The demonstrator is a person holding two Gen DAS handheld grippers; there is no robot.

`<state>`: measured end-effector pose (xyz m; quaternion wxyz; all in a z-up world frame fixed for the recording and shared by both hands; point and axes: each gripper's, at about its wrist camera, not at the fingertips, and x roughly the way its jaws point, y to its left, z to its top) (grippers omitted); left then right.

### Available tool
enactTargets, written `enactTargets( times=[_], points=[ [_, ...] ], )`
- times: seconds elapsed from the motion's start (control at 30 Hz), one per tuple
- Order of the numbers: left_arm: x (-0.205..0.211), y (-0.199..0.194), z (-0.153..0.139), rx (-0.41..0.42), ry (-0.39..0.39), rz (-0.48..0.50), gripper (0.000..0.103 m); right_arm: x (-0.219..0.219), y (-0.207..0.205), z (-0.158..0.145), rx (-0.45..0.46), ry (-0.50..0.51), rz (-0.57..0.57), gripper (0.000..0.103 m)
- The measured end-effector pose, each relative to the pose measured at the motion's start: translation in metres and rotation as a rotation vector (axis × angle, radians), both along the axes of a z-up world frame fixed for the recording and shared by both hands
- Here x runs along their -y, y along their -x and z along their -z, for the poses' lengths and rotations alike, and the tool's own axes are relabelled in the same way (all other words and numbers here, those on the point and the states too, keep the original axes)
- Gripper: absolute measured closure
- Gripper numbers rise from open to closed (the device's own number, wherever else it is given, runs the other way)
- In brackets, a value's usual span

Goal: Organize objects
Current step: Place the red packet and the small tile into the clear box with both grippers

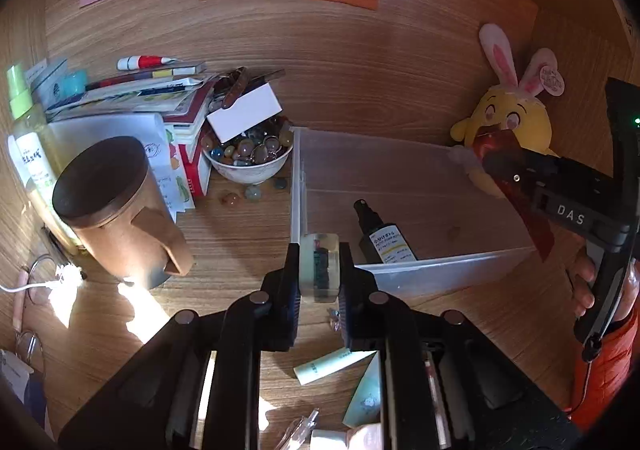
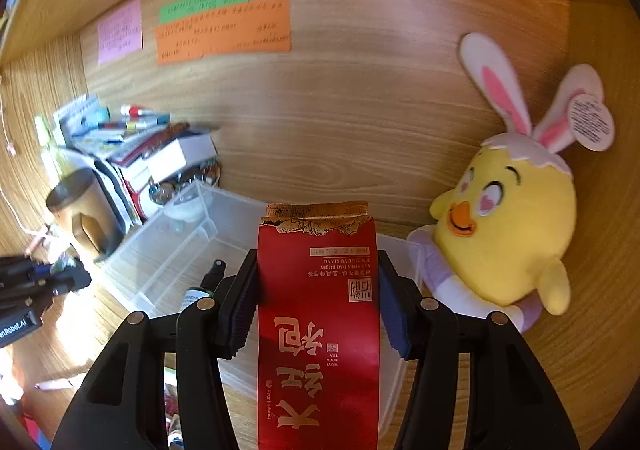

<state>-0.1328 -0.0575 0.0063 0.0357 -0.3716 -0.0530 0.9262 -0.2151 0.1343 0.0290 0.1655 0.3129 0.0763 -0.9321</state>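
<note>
Left gripper [image 1: 319, 270] pinches a clear block [image 1: 320, 264]; right gripper [image 2: 318, 302] clamps a red tea packet [image 2: 318, 322]. Both near the clear bin's [image 1: 440, 270] front wall: either may snag its rim and slip.

Warm, dim interior. Hard sunlight patches on desk [image 1: 240, 234] at 8 o'clock, glare blown out. Right wrist view motion-blurred at 9 o'clock. Strong fisheye bending, black vignette corners.
</note>
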Motion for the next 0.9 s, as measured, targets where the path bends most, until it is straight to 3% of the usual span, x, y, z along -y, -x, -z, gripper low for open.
enactTargets(
  times=[0.5, 0.9],
  points=[
    [-0.025, 0.057, 0.013, 0.086, 0.063, 0.052, 0.087, 0.023, 0.027, 0.033, 0.106, -0.113, -0.044, 0.053],
    [-0.038, 0.074, 0.033, 0.150, 0.108, 0.073, 0.087, 0.030, 0.036, 0.046, 0.187, -0.161, -0.083, 0.052]
  ],
)
